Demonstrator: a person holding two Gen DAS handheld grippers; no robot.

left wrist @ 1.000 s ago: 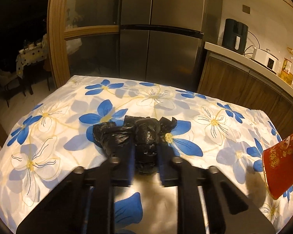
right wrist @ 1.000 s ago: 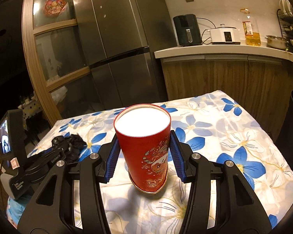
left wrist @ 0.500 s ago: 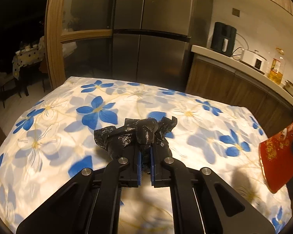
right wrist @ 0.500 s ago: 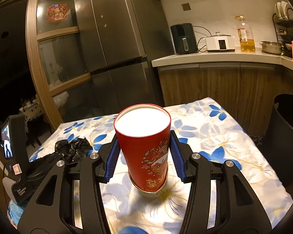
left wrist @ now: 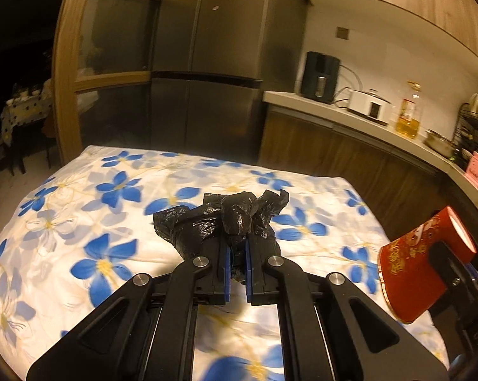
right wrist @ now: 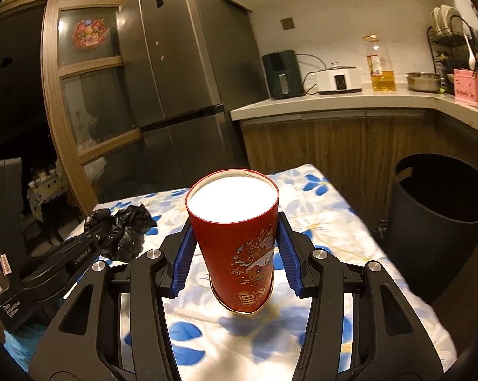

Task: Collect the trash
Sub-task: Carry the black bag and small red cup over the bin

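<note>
My left gripper (left wrist: pixel 236 247) is shut on a crumpled black plastic bag (left wrist: pixel 226 219) and holds it above the floral tablecloth (left wrist: pixel 80 222). The bag also shows in the right wrist view (right wrist: pixel 121 231), with the left gripper (right wrist: pixel 92 241) at the left. My right gripper (right wrist: pixel 235 247) is shut on a red paper cup (right wrist: pixel 239 247) with a white inside and holds it upright, lifted above the cloth. The cup shows tilted at the right edge of the left wrist view (left wrist: pixel 420 263).
A dark round bin (right wrist: pixel 439 222) stands on the floor right of the table. Behind are a steel fridge (right wrist: pixel 175 79), a wooden counter (right wrist: pixel 334 101) with an air fryer, cooker and oil bottle, and a wood-framed glass door (right wrist: pixel 86 95).
My left gripper closed on the black bag and lifted it off the cloth. My right gripper rose with the cup, and the bin came into view at the right.
</note>
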